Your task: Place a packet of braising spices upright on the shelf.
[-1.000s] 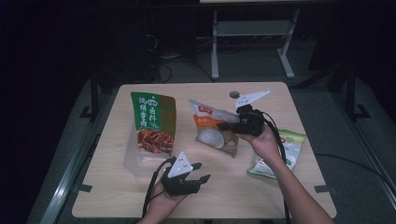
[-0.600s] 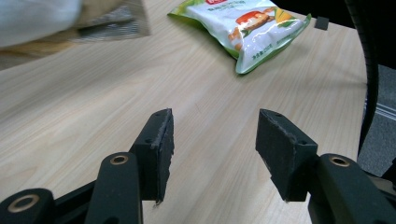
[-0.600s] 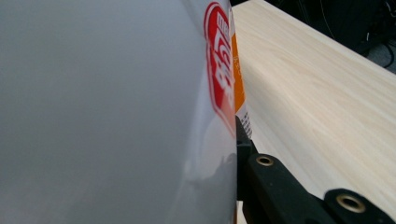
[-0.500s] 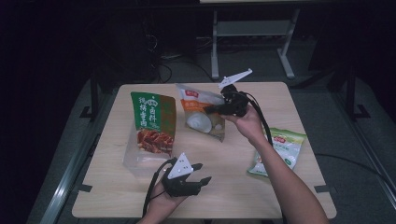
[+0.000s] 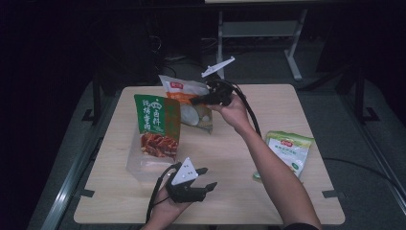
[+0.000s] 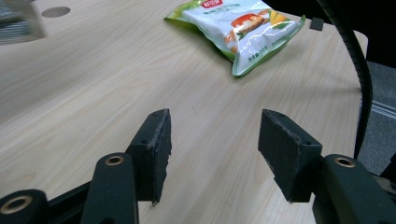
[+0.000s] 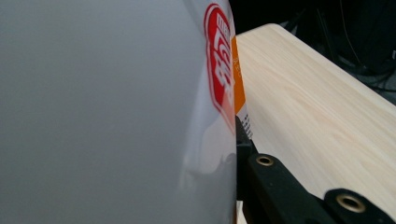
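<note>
One green pouch (image 5: 157,125) already stands in the clear bin (image 5: 139,165); the orange-white pouch (image 5: 189,103) hangs pinched in the right gripper (image 5: 209,97) above the table (image 5: 287,201), apparently binward. Left gripper (image 5: 203,178) rests wide, empty.

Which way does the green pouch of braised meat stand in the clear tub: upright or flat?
Upright: the green pouch stands on end in the clear tub, its top above the rim.
</note>
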Tool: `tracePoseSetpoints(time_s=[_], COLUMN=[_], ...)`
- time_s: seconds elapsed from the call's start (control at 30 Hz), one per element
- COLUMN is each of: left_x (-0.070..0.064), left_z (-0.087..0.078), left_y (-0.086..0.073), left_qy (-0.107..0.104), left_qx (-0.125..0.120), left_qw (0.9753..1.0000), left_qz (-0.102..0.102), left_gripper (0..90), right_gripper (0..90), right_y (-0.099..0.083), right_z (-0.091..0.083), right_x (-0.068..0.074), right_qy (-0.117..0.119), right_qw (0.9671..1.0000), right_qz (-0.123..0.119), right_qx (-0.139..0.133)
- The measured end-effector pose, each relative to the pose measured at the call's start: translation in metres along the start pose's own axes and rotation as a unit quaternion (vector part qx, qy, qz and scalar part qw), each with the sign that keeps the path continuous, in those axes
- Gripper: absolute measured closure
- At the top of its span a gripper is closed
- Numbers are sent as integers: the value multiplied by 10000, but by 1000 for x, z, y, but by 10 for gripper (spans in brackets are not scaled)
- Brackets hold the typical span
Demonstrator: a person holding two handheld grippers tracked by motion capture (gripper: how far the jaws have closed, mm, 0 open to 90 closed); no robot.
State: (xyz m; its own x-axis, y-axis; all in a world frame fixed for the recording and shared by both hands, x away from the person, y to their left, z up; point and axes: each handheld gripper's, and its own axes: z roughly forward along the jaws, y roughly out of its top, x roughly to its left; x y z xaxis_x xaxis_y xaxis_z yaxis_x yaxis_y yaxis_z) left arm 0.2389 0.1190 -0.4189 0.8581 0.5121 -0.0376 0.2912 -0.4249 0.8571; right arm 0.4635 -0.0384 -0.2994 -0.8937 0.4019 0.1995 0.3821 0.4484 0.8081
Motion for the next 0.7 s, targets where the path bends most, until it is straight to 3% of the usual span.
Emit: tracePoseSetpoints(time_s=[0.37, 0.7], left_x=[1, -1], left_z=[-2, 0], left_y=[0, -1], left_qy=[-11, -42], left_qx=[31, 42], left_qw=[10000, 10000], left_qz=[40, 77], left_gripper=[423, 415], right_gripper=[900, 900], right_y=[32, 43], right_z=[39, 73], right_x=[2, -1], right_qy=[242, 412], right_qw=[9995, 9990], right_qz=[-178, -149], right_qx=[43, 11])
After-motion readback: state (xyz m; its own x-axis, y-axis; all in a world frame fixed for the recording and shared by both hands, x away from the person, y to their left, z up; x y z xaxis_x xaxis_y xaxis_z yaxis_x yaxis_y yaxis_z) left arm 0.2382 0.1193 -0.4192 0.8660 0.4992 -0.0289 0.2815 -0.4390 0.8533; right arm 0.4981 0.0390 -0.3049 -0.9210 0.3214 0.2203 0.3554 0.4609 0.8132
